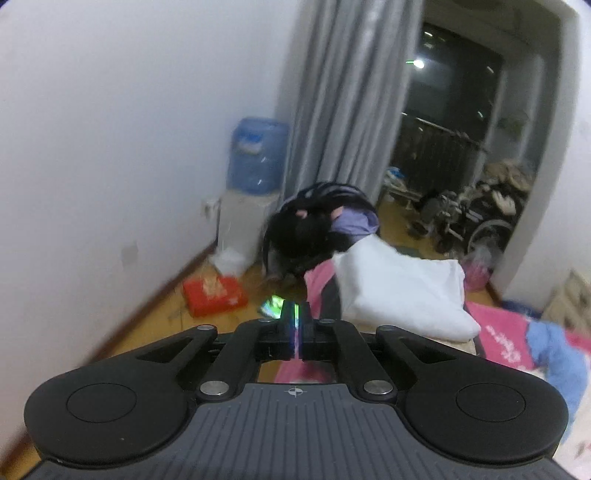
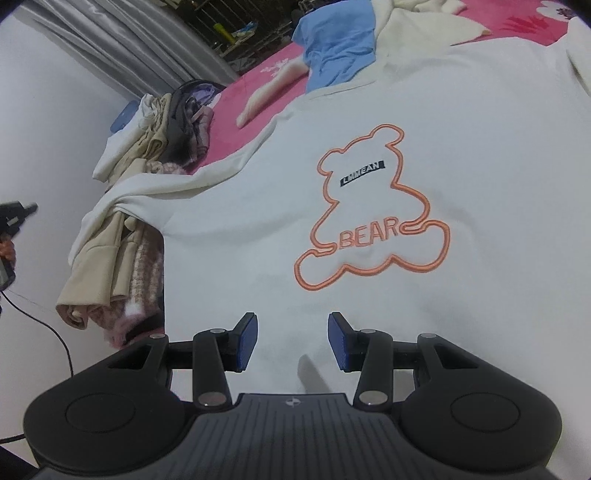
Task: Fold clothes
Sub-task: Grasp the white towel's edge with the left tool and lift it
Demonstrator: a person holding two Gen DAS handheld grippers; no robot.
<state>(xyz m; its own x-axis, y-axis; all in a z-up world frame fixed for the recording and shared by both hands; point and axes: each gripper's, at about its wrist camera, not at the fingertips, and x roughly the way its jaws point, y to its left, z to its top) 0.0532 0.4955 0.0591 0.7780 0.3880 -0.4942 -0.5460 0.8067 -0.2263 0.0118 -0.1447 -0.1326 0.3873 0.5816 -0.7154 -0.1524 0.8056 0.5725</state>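
Observation:
A white sweatshirt (image 2: 369,122) with an orange bear outline and the word BEAR lies spread flat on the pink bed. My right gripper (image 2: 293,341) is open and empty, just above its lower part, below the bear print. One sleeve (image 2: 122,201) hangs over the bed's left edge. My left gripper (image 1: 295,334) is shut with nothing between its fingers and points off the bed toward the floor and wall. A white folded cloth or pillow (image 1: 402,291) lies on the bed ahead of it to the right.
A blue garment (image 2: 336,44) and a cream one (image 2: 410,22) lie beyond the sweatshirt. A pile of clothes (image 2: 162,125) sits at the bed's left edge. A water dispenser (image 1: 251,192), a red box (image 1: 214,295), grey curtains (image 1: 343,92) and a person's dark head (image 1: 314,229) are near the wall.

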